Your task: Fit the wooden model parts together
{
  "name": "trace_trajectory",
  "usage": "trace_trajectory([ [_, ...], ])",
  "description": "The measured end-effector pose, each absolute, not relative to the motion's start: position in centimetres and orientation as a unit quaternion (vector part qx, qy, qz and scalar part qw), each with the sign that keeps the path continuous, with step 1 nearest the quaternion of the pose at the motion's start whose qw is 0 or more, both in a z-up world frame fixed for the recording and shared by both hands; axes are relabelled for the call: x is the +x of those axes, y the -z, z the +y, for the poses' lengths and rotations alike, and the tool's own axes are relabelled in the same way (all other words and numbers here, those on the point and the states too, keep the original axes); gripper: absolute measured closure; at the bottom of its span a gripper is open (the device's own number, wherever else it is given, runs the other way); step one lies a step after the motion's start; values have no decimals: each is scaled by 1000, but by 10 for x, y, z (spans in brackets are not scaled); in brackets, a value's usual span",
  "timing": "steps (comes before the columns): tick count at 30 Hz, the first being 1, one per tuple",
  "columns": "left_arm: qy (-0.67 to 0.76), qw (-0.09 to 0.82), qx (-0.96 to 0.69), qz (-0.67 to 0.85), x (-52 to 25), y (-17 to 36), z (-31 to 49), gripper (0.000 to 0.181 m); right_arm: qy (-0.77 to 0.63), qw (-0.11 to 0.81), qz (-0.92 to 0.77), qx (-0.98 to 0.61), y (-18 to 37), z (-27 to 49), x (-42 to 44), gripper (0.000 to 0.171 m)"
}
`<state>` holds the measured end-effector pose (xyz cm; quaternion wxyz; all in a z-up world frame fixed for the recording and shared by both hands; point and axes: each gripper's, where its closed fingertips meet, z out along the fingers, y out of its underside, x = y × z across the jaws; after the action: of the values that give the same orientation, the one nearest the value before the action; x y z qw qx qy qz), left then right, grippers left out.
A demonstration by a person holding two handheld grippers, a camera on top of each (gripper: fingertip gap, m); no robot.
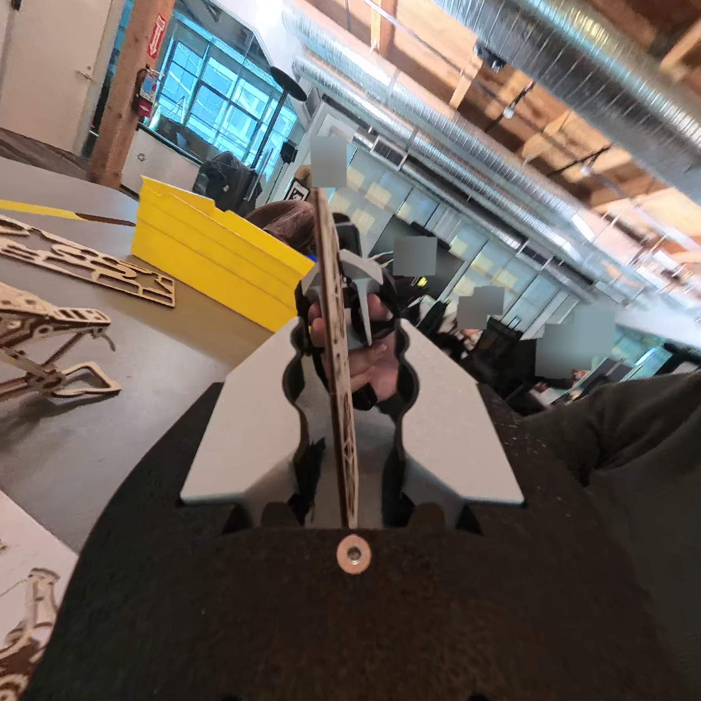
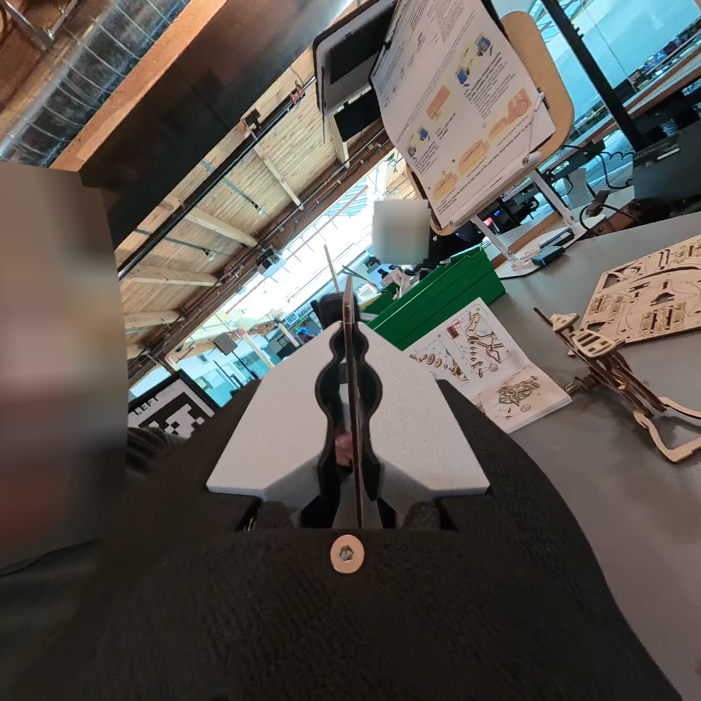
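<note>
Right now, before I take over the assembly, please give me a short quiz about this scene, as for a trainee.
1. True or false: the right hand-held gripper is shut on the thin wooden sheet.
2. Which colour is the bin just behind the instruction booklet? A red, B green, C blue.
3. Fill in: the fingers of the left hand-held gripper stand ____, with gaps on both sides of the sheet.

Key: 1 true; 2 B; 3 open.
</note>
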<state>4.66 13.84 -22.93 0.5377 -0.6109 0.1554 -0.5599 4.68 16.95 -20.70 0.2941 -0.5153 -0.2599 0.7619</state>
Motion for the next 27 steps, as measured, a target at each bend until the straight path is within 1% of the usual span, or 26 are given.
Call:
trace_trajectory([
  [2, 509, 560, -628, 182, 49, 235, 139, 158, -755, 305, -271, -513, 207, 169, 47, 171],
  [3, 484, 572, -635, 187, 48, 237, 141, 174, -755, 307, -275, -509, 206, 168, 48, 171],
  [4, 471, 580, -637, 188, 47, 238, 142, 176, -751, 313, -281, -509, 206, 168, 48, 171],
  [9, 521, 545, -635, 168, 49, 239, 141, 180, -708, 360, -335, -507, 206, 163, 49, 167],
  [12, 507, 545, -644, 179, 50, 243, 141, 181, -662, 380, -380, -522, 215, 161, 48, 161],
  [15, 509, 543, -643, 183, 52, 241, 138, 181, -650, 387, -400, -517, 216, 156, 47, 156],
  [20, 512, 539, -642, 185, 54, 241, 137, 181, -629, 387, -430, -520, 220, 152, 47, 163],
  [27, 483, 551, -650, 199, 53, 242, 138, 180, -618, 393, -435, -524, 222, 154, 46, 165],
])
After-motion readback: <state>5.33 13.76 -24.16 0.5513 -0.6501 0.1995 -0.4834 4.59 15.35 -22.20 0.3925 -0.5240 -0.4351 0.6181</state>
